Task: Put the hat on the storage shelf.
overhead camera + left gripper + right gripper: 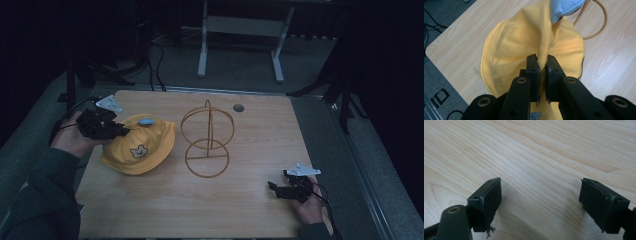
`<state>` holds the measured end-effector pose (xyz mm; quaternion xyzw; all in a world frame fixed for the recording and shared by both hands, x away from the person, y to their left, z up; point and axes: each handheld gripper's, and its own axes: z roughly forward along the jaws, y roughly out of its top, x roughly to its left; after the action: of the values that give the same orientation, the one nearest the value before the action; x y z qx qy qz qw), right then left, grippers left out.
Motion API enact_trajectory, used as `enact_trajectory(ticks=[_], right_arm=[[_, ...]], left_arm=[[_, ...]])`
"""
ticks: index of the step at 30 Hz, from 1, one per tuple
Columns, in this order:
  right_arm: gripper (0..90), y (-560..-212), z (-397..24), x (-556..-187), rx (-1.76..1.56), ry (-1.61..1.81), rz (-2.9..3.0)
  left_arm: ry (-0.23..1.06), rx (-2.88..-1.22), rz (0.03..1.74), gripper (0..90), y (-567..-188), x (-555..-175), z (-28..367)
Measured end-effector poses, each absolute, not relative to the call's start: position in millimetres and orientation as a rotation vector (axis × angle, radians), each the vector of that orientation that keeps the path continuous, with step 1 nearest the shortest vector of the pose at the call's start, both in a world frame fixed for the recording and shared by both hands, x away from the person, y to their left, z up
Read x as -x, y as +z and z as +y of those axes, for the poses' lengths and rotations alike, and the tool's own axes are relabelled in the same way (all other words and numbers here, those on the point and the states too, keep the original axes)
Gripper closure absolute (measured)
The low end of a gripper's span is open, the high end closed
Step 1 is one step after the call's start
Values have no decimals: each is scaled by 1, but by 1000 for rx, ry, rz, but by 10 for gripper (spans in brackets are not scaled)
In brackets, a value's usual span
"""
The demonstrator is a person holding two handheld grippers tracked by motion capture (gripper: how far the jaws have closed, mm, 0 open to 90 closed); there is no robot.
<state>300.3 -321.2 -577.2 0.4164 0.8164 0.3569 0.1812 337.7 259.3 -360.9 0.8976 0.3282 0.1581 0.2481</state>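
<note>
A yellow child's hat (pixel 142 145) with a bear patch and a pale blue ear lies on the left half of the wooden table (pixel 260 150). My left gripper (pixel 125 131) is shut on a fold of the yellow hat (pixel 534 42), the cloth pinched between its jaws and pulled up into a ridge. A brass wire stand (pixel 207 142) made of rings rises just right of the hat. My right gripper (pixel 279 181) rests near the table's front right corner, open, with bare wood between its fingers (pixel 486 200).
A small grey round cap (pixel 238 107) sits in the table's far edge. White desk legs (pixel 202 50) and cables stand on the floor beyond the table. The table's front middle is bare wood.
</note>
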Motion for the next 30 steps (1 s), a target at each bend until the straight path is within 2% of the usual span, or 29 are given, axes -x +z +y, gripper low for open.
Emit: enact_trajectory(ticks=[30], right_arm=[[181,-577,-321,-300,-1174,1006,2307]], left_arm=[[457,-2413,919,833,-354,-357,268]])
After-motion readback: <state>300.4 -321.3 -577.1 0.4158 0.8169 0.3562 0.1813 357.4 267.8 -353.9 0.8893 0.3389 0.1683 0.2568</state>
